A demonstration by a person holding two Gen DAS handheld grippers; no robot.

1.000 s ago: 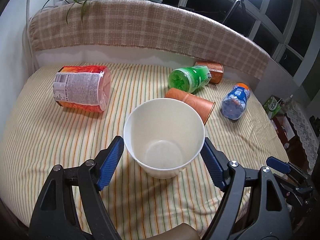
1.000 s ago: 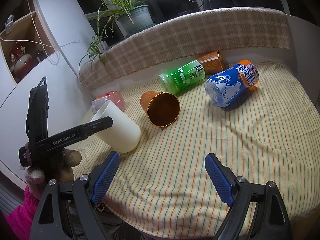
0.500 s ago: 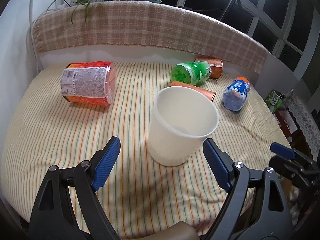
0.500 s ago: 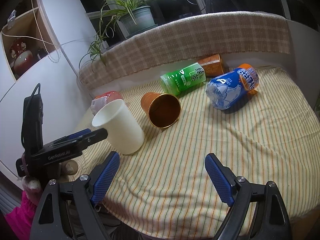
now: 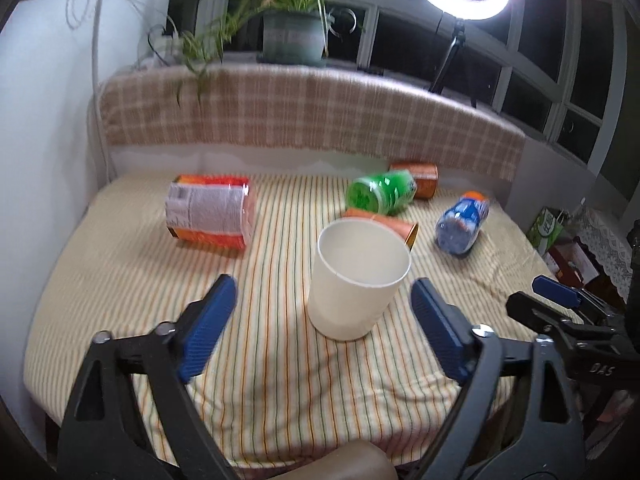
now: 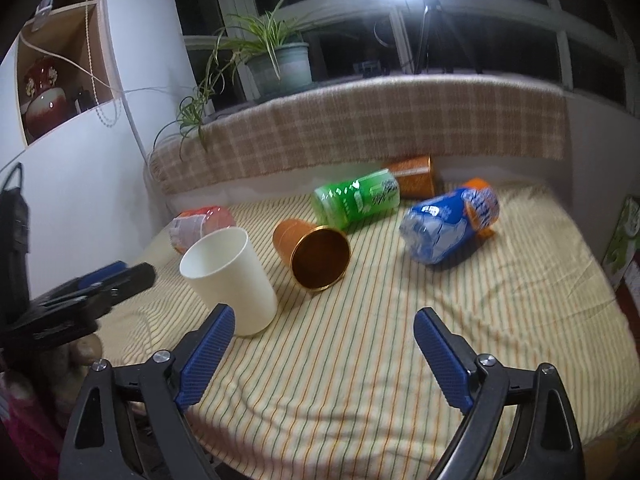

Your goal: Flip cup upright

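A white cup (image 5: 358, 276) stands upright, mouth up, on the striped cloth (image 5: 120, 280); it also shows in the right wrist view (image 6: 230, 278). My left gripper (image 5: 322, 328) is open, its jaws apart, just in front of the cup and clear of it. My right gripper (image 6: 324, 354) is open and empty, to the right of the white cup. An orange cup (image 6: 314, 254) lies on its side behind the white cup, its mouth toward the right wrist camera; it also shows in the left wrist view (image 5: 394, 226).
A green bottle (image 6: 356, 198), a blue bottle (image 6: 450, 220), an orange can (image 6: 414, 176) and a snack pack (image 5: 210, 212) lie on the cloth. A checked backrest (image 5: 312, 112) runs along the far side. A white wall (image 5: 44, 120) stands at the left.
The white cup went from tilted in the left gripper to standing upright on the cloth. The left gripper let it go and pulled back. The right gripper barely moved.
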